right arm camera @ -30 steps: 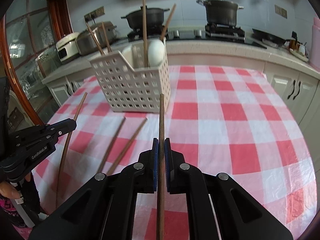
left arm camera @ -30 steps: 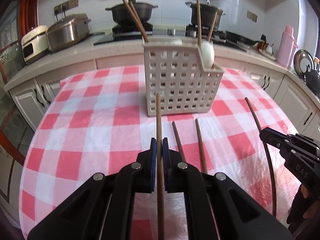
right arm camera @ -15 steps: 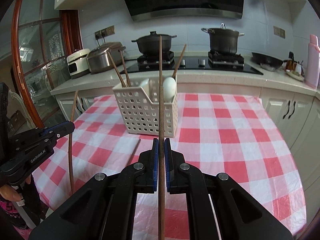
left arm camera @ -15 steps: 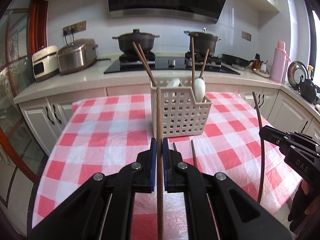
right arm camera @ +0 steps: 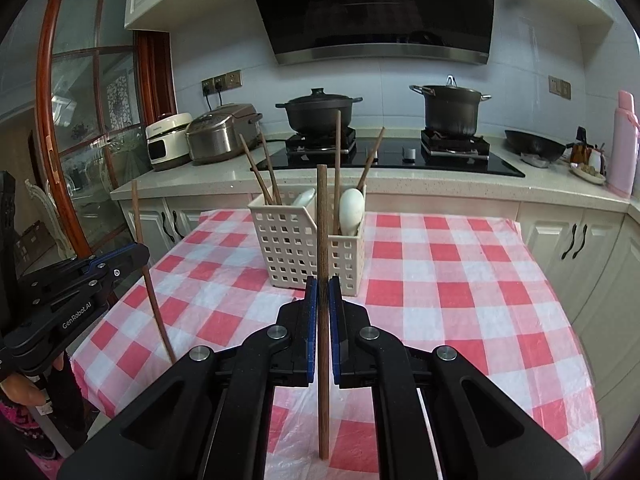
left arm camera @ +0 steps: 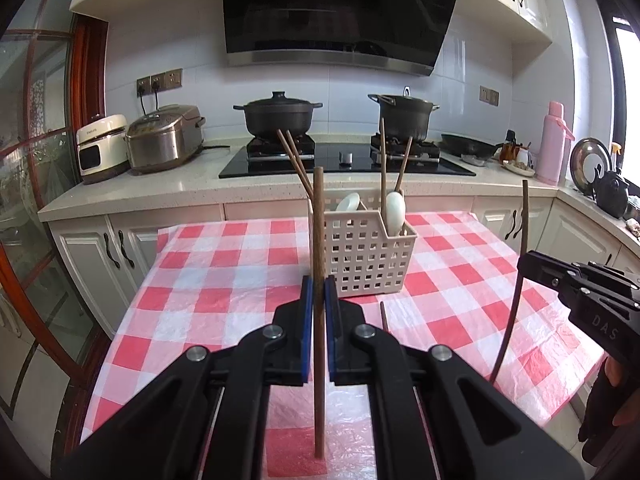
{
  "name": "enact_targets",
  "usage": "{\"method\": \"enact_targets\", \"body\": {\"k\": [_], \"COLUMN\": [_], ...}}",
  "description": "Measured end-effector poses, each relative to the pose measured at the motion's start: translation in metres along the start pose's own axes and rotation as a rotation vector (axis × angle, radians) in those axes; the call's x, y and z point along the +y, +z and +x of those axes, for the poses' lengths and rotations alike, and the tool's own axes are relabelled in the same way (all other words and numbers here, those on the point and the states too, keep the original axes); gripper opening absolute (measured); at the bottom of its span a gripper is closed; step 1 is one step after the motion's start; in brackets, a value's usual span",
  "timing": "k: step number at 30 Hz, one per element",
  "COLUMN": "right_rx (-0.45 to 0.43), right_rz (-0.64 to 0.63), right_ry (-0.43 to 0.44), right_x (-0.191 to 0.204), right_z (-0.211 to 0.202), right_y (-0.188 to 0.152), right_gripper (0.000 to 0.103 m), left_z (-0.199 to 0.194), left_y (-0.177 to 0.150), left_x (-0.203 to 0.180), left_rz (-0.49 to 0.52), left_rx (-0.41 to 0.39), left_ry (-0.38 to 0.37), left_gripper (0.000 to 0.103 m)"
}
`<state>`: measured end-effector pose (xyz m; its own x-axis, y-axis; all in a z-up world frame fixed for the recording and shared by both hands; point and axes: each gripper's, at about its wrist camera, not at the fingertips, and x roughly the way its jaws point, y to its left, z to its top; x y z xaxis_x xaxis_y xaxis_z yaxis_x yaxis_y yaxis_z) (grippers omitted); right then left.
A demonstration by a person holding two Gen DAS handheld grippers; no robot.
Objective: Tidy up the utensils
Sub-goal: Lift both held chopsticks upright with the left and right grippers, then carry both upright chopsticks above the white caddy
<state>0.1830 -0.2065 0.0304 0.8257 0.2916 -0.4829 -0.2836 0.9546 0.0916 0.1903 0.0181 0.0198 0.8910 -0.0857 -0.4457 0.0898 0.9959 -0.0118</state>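
Observation:
A white perforated basket [left arm camera: 372, 256] [right arm camera: 288, 248] stands on the red-checked table [left arm camera: 224, 280]. It holds several brown chopsticks and two white spoons [left arm camera: 394, 208]. My left gripper [left arm camera: 319, 280] is shut on a brown chopstick [left arm camera: 319, 208], which stands upright, lifted off the cloth in front of the basket's left side. My right gripper [right arm camera: 322, 280] is shut on another brown chopstick [right arm camera: 322, 216], also upright, before the basket. Each gripper shows in the other's view, the right gripper [left arm camera: 532, 264] and the left gripper [right arm camera: 132, 254]. One loose chopstick [left arm camera: 385, 316] lies on the cloth behind my left fingers.
Behind the table runs a counter [left arm camera: 160, 196] with two rice cookers [left arm camera: 164, 144], a hob with two black pots [left arm camera: 278, 118], a pan and a pink flask [left arm camera: 554, 144]. Cabinets line the back and right. A glass door [right arm camera: 80, 140] is on the left.
Both grippers have risen and tipped upward with their chopsticks, which have come off the cloth. The basket now looks smaller and lower, and more of the kitchen wall shows.

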Motion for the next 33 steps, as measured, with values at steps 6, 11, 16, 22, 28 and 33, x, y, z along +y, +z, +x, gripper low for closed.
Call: {"method": "enact_targets", "body": {"k": [6,11,16,22,28,33], "right_rx": [-0.026,-0.043,-0.051,-0.062,-0.079,-0.100], "right_rz": [-0.009,-0.025,-0.034,-0.065,-0.095,-0.116], "right_ry": [-0.001,0.001,0.006,0.012,0.012,0.011], "right_x": [0.006,0.010,0.015,0.023,0.029,0.032], "right_z": [-0.007,-0.011,-0.015,-0.016,-0.016,-0.016], "right_y": [0.004,0.007,0.009,0.016,0.028,0.040], "right_gripper": [0.006,0.006,0.006,0.006,0.006,0.006], "left_z": [-0.009,-0.015,-0.018,-0.020,-0.020,-0.019], "left_y": [0.003,0.005,0.008,0.013,0.022,0.031], "left_x": [0.001,0.002,0.003,-0.001,-0.006,-0.008], "left_rz": [-0.004,-0.009,-0.005,0.010,0.028,0.046], "left_rx": [-0.021,-0.034,-0.043,-0.059,-0.075,-0.084], "left_ry": [0.002,0.004,0.004,0.003,-0.002,0.001], "left_gripper": [0.006,0.006,0.006,0.006,0.006,0.006]}}
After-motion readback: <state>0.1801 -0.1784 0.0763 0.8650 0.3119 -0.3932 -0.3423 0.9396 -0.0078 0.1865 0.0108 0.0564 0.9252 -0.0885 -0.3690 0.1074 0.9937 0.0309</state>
